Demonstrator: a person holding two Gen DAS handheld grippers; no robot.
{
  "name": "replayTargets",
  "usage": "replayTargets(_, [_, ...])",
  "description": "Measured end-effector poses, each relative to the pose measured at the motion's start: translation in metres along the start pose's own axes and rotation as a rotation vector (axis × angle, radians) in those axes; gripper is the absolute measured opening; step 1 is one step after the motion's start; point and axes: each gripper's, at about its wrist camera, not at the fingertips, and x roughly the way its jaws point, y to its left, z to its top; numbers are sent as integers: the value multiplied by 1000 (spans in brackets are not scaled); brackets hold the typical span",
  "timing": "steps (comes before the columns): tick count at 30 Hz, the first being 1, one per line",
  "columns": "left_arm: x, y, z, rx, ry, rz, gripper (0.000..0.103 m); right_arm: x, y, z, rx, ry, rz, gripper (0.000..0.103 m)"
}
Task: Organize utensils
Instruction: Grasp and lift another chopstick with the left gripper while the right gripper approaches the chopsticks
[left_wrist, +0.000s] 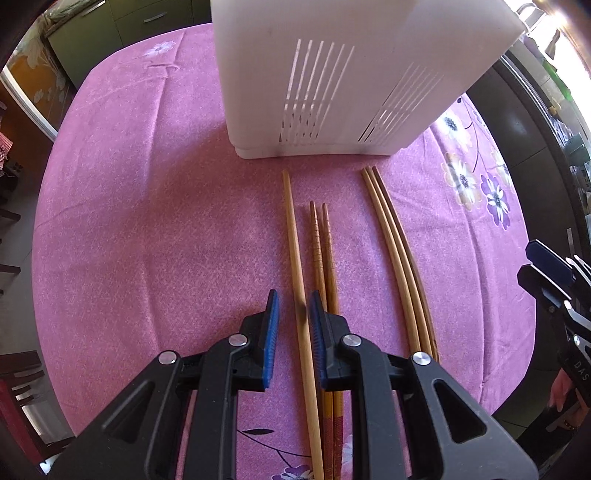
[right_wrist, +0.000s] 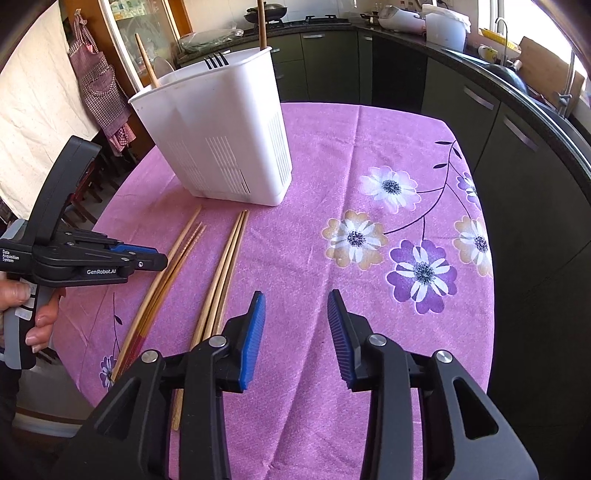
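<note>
While six chopsticks lie on the pink cloth just in front of the white caddy (left_wrist: 332, 77), the light single chopstick (left_wrist: 293, 236) sits nearest the caddy's left front corner, w/ a ridged darker pair (left_wrist: 322, 240) touching side by side just right of it, tips further back from the caddy. A set of three (left_wrist: 388, 229) lies apart to the right, tips close to the caddy base. Left gripper (left_wrist: 293, 310) points down over the single stick: narrow gap, stick between the blue pads, pads not pressing it. Right gripper (right_wrist: 296, 317) hangs further from the caddy, right of the three, jaws approx a third open, nothing btwn them, only flowered tablecloth (right_wrist: 388, 229). Inside the caddy a fork (right_wrist: 216, 61) and two sticks (right_wrist: 147, 62) stand up. Behind the caddy, dark kitchen counter (right_wrist: 461, 55).
</note>
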Motion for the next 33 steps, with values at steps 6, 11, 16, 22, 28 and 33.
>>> replayTargets(6, [4,-10,2,27,6,48,14,0,-4,-2,11,-1,10,35])
replayTargets(11, [7,-20,5,32,10,76,8,0,-7,-5,17,1,12,35])
replayTargets(16, [-1,6,-3,2,-24,57,7,0,-5,-6,15,5,11,35])
replayTargets(22, [-33,19,-15,-13,-112,37,7,4,1,-4,3,13,16,35])
replayTargets(28, [-78,17,-32,0,-234,23,7,9,10,-1,-13,25,21,35])
replayTargets(33, [-115,18,-48,11,-342,18,6,18,17,2,-22,46,34,35])
